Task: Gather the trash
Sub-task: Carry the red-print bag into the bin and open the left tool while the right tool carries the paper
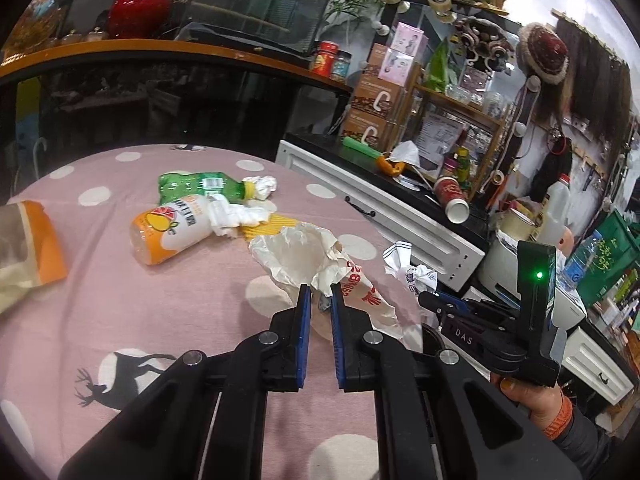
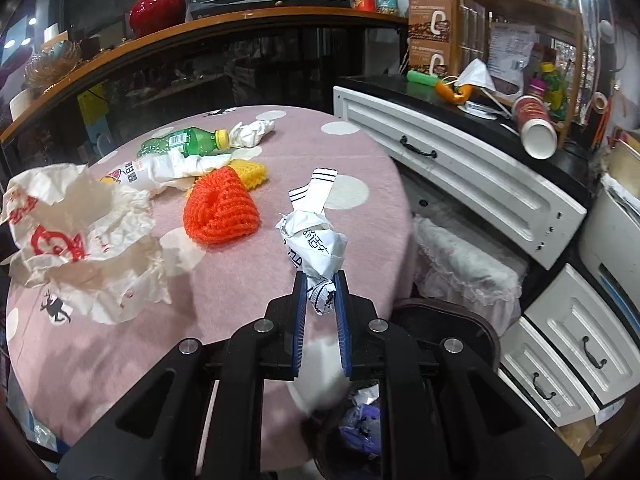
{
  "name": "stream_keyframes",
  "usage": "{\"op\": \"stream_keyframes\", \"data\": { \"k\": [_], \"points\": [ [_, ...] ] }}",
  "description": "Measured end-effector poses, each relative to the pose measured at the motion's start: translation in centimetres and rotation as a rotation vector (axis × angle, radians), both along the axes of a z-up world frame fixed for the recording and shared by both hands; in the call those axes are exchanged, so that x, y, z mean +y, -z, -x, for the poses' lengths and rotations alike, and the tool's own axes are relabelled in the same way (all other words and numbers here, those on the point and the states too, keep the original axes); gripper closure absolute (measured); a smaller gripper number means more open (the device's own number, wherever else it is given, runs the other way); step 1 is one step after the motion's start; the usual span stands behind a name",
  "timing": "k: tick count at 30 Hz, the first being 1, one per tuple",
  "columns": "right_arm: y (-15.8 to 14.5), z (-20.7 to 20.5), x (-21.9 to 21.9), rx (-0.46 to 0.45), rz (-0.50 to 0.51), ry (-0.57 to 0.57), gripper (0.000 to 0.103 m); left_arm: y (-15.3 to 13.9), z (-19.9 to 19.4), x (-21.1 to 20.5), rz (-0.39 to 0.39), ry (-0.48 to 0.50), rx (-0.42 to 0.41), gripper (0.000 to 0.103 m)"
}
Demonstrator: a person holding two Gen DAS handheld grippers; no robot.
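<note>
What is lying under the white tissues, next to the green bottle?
The tissues cover the neck end of the orange-labelled bottle and part of a yellow foam net. Its cap is hidden. The green bottle lies behind.

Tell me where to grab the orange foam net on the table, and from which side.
Grip the orange foam net across its narrower far end, coming from above. It lies flat as a soft cone, wide open mouth toward the camera, so pinching the taper should hold best.
</note>
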State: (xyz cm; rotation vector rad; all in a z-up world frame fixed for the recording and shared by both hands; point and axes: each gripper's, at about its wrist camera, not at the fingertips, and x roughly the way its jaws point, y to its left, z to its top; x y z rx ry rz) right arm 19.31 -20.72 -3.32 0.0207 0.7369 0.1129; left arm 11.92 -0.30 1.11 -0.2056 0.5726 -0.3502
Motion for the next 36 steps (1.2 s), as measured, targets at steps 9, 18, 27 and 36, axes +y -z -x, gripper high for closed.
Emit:
{"op": "stream_keyframes", "data": {
  "k": [9,18,27,36],
  "points": [
    [0.1,4.1,-4.6,0.000,0.013,0.080,0.088,-0.6,1.1,-4.9,-0.012,0.112,-0.025,0.092],
    [2.4,6.8,-9.9,0.055,-0.009,0.198,0.088,-0.6,2.0,-10.9,-0.058,0.237,-0.049,0.092],
    [3.7,8.7,-15.0,0.071,-0.047,0.326,0.088,3.0,0.8,-17.7,-0.129,0.379,0.057,0.092],
    [5.0,9.3,-16.8,0.087,-0.052,0.373,0.088,9.4,-1.0,-23.1,-0.251,0.491,0.199,0.092]
  ]
}}
